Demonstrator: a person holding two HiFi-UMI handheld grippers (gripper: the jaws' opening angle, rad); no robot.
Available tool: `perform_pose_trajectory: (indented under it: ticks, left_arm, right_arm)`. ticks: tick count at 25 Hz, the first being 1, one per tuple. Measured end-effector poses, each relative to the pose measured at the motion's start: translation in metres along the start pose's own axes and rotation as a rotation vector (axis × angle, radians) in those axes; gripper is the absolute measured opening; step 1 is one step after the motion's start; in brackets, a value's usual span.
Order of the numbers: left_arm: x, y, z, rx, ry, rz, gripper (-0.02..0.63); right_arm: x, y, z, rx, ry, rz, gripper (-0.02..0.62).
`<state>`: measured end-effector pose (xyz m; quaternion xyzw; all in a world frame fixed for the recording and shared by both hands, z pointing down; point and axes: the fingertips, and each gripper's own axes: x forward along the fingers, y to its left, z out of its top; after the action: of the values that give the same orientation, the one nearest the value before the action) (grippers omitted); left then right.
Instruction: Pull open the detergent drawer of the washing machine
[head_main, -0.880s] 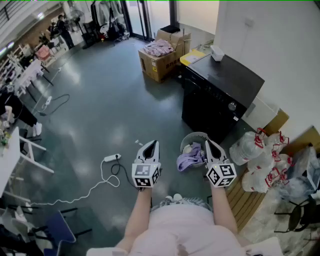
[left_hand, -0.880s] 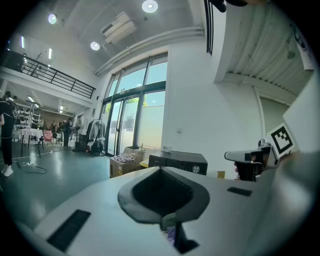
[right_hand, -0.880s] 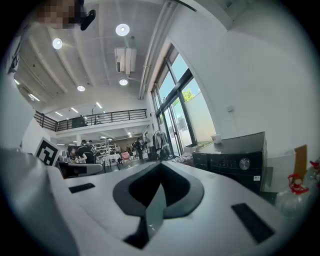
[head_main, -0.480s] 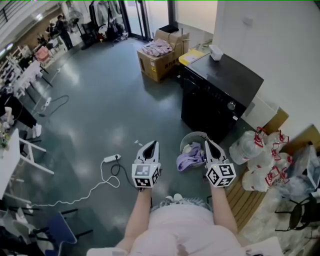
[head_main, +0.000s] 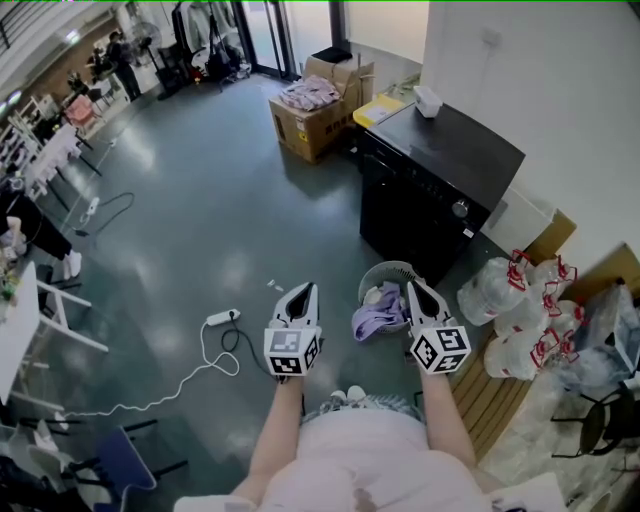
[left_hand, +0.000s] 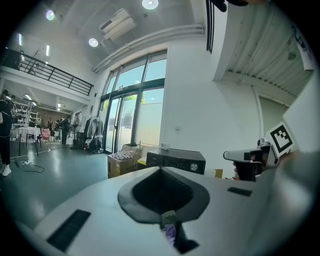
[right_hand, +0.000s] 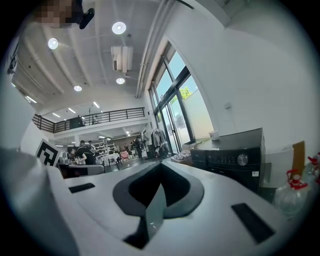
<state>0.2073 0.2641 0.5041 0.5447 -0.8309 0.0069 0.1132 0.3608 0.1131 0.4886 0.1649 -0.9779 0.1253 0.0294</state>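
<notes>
Both claws are held out over the glossy grey floor (head_main: 200, 220). The left claw (head_main: 303, 287) and right claw (head_main: 412, 285) are each pinched fully together with nothing between them. The black front-loading washing machine (head_main: 440, 190) stands at the floor's right edge against the white wall (head_main: 560, 90), well apart from both claws, beyond a round basket (head_main: 392, 266) of lilac laundry.

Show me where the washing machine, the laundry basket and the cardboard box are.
washing machine (head_main: 455, 150), head view, on its black top.
laundry basket (head_main: 392, 267), head view, on its far rim.
cardboard box (head_main: 298, 132), head view, on its side wall.
</notes>
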Motion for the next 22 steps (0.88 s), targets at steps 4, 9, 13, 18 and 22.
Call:
perform_pose_trajectory:
  ticks: [4,9,13,18,22]
  left_arm:
    - [0.003,0.002,-0.004,-0.022,0.002,0.003,0.026]
    - [0.005,-0.006,-0.003,-0.047,-0.011,-0.045,0.028]
    - [0.005,-0.008,-0.004,-0.038,-0.007,-0.053,0.031]
    - [0.002,-0.013,-0.004,-0.089,-0.022,-0.108,0.236]
    - [-0.001,-0.015,-0.004,-0.11,-0.037,-0.134,0.311]
  right_arm:
    - [0.002,-0.003,-0.005,0.03,0.009,0.01,0.017]
    - [0.002,-0.002,-0.006,0.06,0.005,0.023,0.017]
    - [0.003,0.002,-0.004,0.085,-0.02,0.047,0.08]
    - [0.006,0.005,-0.007,0.071,-0.002,0.045,0.225]
    - [0.006,0.007,-0.008,0.081,0.001,0.022,0.32]
